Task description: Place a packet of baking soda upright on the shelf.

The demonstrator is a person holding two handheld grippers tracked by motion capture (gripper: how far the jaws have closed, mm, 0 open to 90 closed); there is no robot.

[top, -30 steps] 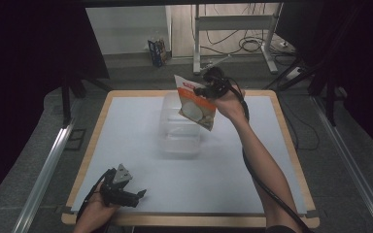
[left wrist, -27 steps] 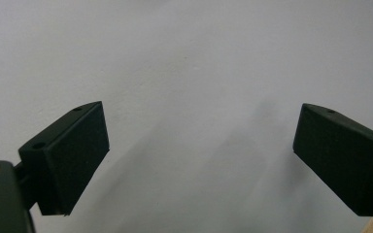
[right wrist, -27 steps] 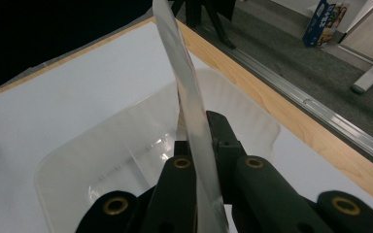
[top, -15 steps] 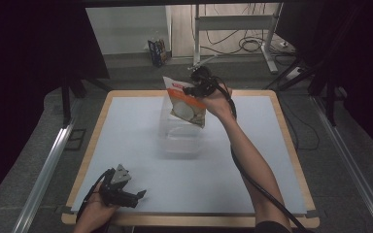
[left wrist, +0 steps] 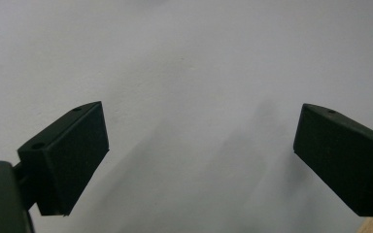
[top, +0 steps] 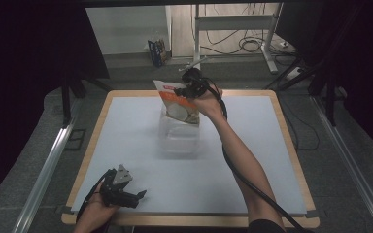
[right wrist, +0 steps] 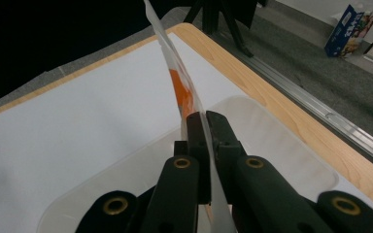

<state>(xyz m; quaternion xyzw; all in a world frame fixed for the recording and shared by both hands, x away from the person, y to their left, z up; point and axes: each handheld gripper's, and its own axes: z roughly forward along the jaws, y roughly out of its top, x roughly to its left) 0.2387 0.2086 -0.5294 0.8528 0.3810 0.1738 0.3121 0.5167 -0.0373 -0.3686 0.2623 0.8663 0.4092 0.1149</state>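
Pouch (top: 178, 103) pinched edge-on in my right gripper (right wrist: 205, 127), hanging over the clear tub (top: 178, 137) mid-table, left gripper (left wrist: 199, 160) wide open and empty; next, I reckon, lower it in.

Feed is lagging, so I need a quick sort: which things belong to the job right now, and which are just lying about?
In the job:
right gripper, shut on the pouch
clear tub beneath it

Lying about:
left gripper, open, holding nothing
colourful box on the floor beyond the table
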